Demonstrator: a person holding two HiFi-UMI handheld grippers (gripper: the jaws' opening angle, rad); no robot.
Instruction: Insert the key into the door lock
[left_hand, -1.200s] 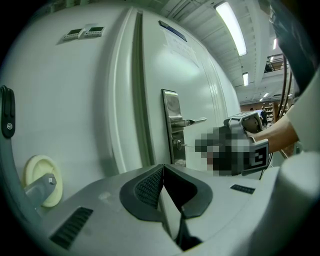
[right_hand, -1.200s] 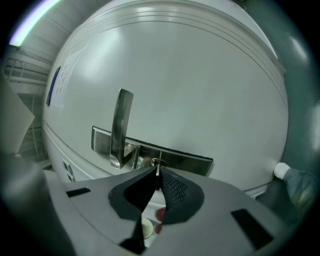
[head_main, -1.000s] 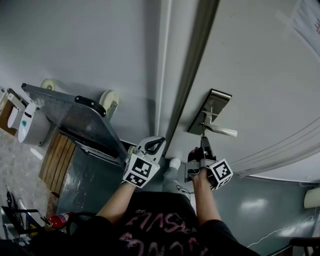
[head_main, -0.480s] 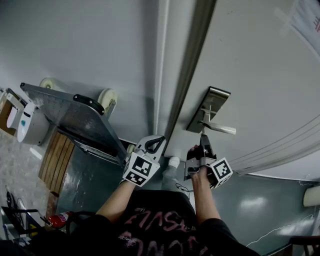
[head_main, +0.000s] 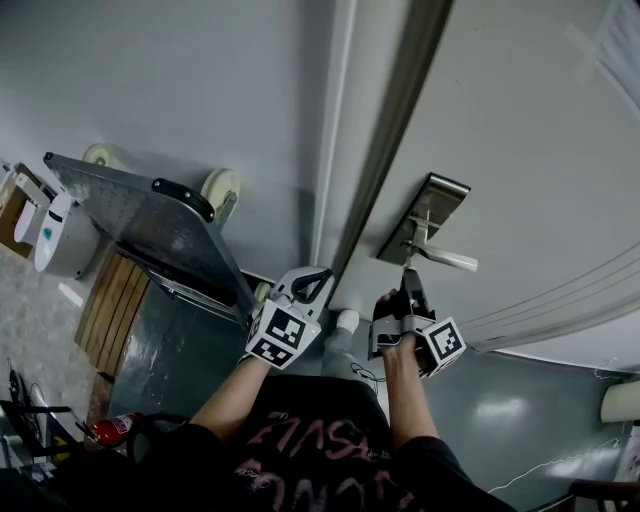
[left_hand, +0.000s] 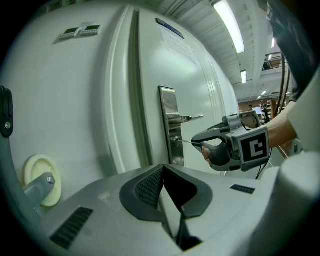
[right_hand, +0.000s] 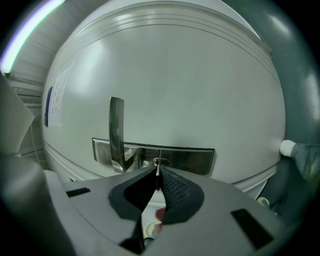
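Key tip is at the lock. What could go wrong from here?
The key is pinched only at its rear end by the right gripper, its tip at the keyhole; pushed off-axis it could twist in the jaws or jam. The lever handle sits just above, so the gripper might knock it.

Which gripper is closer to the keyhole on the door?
The right. The right gripper holds the key with its tip at the keyhole. The left gripper hangs off to the left, well apart from it, jaws shut on nothing.
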